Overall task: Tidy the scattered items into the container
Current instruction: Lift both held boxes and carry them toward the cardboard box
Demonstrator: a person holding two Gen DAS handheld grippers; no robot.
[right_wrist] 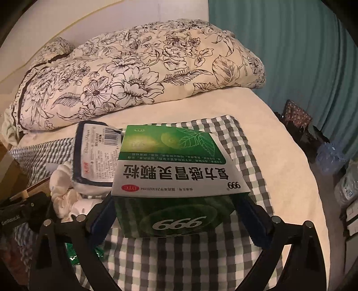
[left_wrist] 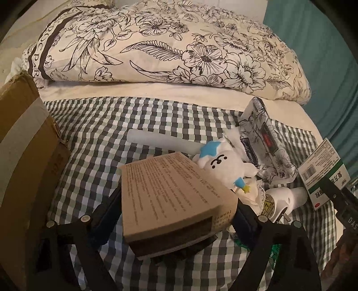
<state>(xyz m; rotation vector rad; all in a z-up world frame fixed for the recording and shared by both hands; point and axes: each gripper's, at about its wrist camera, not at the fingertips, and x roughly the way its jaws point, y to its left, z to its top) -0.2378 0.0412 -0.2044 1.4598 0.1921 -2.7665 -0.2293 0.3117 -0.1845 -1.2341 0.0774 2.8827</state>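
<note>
My left gripper (left_wrist: 176, 215) pitched steeply down, jaws spread wide, pads either side of a brown box without pressing, my right gripper (right_wrist: 179, 215) angled down, blue pads clamped against a green box's sides

A bed (right_wrist: 279, 138) with a cream sheet fills most of both views. A floral duvet (left_wrist: 156, 49), cream with black line-drawn flowers, lies bunched across the upper half of each frame. A checked cloth (left_wrist: 107, 125) in grey, green and white covers the sheet in the lower half. A teal curtain (right_wrist: 290, 49) hangs in folds at upper right. A pale wall (right_wrist: 111, 20) shows at upper left. Dark clutter (right_wrist: 313, 134) sits on the floor at the right edge. The light is dim and warm.
</note>
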